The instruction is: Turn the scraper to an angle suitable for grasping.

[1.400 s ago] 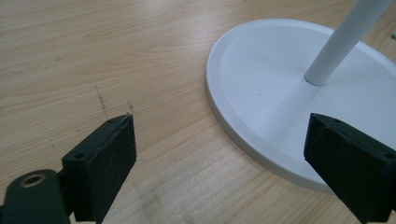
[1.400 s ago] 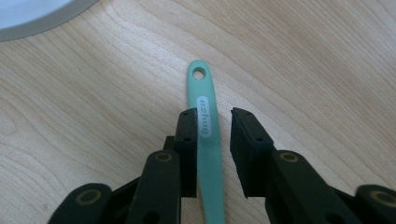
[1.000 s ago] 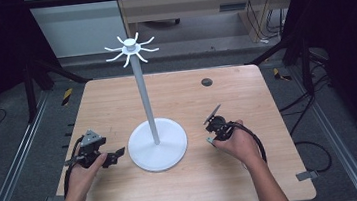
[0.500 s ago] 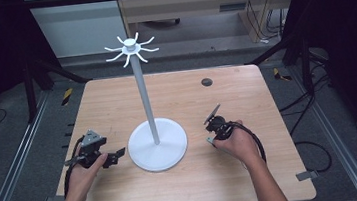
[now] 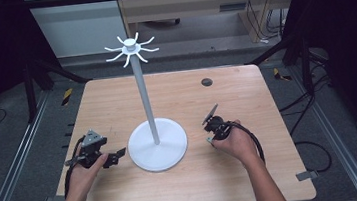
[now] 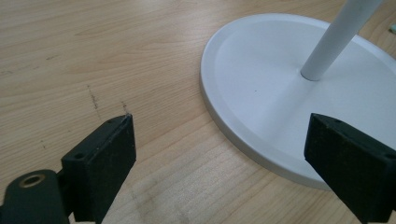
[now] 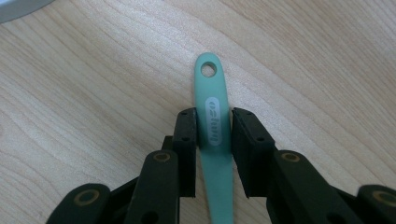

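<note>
A white stand rises from a round base (image 5: 159, 148) in the middle of the wooden table (image 5: 176, 95), its thin pole (image 5: 145, 101) topped by a ring of curved hooks (image 5: 131, 47). My left gripper (image 5: 118, 154) lies just left of the base, open, with nothing between its fingers. Seen from the left gripper view, the base (image 6: 275, 93) and pole (image 6: 334, 39) lie ahead of the left gripper (image 6: 222, 137). Right of the base, my right gripper (image 5: 210, 133) sits low on the table. It (image 7: 214, 119) is shut on a flat green handle (image 7: 211, 93) with a hole at its tip.
A dark round grommet (image 5: 206, 82) sits in the tabletop at the back right. Black cables trail from both grippers. Metal rails (image 5: 16, 157) run along the floor on both sides of the table. A wooden bench (image 5: 181, 4) stands beyond the far edge.
</note>
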{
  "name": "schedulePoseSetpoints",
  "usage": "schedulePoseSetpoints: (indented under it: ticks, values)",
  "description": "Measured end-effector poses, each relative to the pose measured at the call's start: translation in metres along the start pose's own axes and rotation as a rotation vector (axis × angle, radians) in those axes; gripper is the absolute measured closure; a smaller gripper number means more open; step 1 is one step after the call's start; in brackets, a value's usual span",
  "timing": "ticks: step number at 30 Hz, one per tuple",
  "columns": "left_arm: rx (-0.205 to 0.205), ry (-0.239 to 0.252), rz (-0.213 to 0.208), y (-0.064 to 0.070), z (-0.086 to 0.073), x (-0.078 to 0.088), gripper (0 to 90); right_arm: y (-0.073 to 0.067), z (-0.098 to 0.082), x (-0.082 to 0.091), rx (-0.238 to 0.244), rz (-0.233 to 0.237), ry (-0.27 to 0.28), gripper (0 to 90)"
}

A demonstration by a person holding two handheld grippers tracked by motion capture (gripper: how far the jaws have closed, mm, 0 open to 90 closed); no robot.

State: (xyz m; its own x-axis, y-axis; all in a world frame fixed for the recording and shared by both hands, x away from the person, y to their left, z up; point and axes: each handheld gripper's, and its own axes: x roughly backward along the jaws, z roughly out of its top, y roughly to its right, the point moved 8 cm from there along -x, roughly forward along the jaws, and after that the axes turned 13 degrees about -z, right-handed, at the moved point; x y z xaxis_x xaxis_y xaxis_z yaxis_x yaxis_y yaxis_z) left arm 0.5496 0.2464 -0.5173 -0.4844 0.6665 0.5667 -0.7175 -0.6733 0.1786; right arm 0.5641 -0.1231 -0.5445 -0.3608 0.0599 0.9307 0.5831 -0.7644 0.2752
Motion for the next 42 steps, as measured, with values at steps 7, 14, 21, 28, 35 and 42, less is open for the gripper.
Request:
schedulePoseSetpoints:
  ticks: [7, 14, 21, 28, 35, 42]
  values:
    - [0.0, 0.001, -0.002, 0.0, 0.0, 0.0, 8.8, -0.001, 0.001, 0.001, 0.015, -0.019, -0.008, 73.9]
    - [0.003, 0.001, -0.001, 0.0, 0.0, -0.001, 8.8, 0.01, 0.001, 0.014, -0.05, -0.016, 0.067, 74.2]
    - [0.002, -0.004, 0.001, 0.0, 0.0, -0.001, 8.8, 0.025, 0.0, 0.04, -0.113, -0.04, 0.16, 74.2]
    - [0.004, -0.004, 0.003, -0.001, -0.001, -0.001, 8.8, 0.037, -0.001, 0.061, -0.165, -0.053, 0.232, 74.3]
    - [0.004, -0.005, 0.003, -0.001, -0.001, -0.001, 8.8, 0.048, 0.0, 0.08, -0.219, -0.058, 0.308, 74.3]
    - [0.004, -0.005, 0.003, -0.001, -0.001, 0.0, 8.8, 0.054, 0.002, 0.092, -0.246, -0.057, 0.366, 74.3]
